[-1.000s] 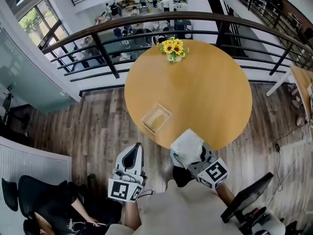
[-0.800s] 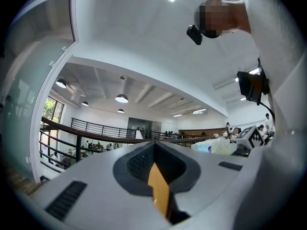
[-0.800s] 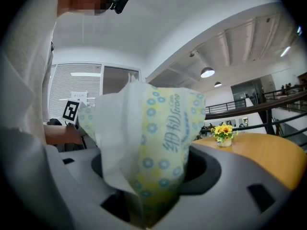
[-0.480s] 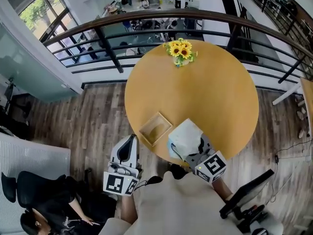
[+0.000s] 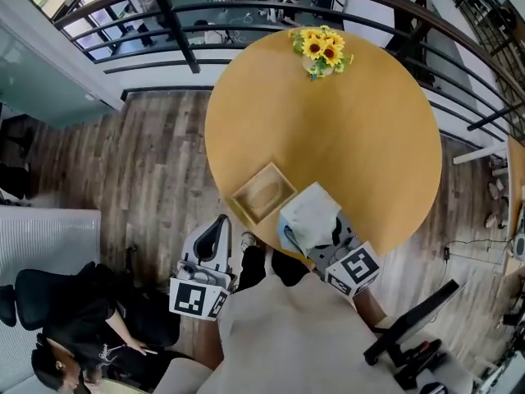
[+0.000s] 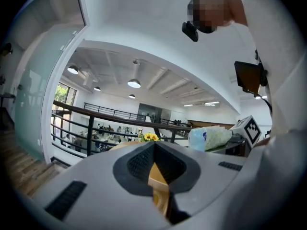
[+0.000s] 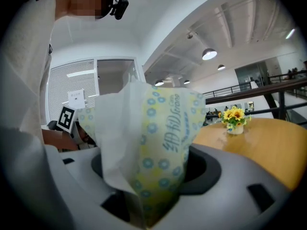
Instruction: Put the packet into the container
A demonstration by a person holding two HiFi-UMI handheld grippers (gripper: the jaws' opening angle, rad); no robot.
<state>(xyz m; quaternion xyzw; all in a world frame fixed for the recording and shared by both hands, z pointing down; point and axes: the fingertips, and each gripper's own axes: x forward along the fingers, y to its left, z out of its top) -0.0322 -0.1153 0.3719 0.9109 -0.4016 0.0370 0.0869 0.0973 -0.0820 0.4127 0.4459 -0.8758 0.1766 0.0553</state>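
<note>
A shallow wooden container [image 5: 262,191] sits near the front left edge of the round wooden table [image 5: 353,138]. My right gripper [image 5: 322,243] is shut on a white and pale-yellow packet [image 5: 308,214] with blue dots, held over the table's edge just right of the container. In the right gripper view the packet [image 7: 153,143] stands up between the jaws and fills the middle. My left gripper [image 5: 220,235] is below the table's edge, left of the packet, with its jaws together and nothing in them. The packet [image 6: 208,138] also shows at the right of the left gripper view.
A small vase of sunflowers [image 5: 321,49] stands at the table's far side. A dark metal railing [image 5: 176,31] curves behind the table above a lower floor. A person sits in a black chair [image 5: 74,335] at the lower left, and a black stand [image 5: 410,335] is at the lower right.
Both grippers have moved forward toward the table. The packet has gone from the table's rim to over the tabletop, closer to the container. The left gripper is nearer the table's edge.
</note>
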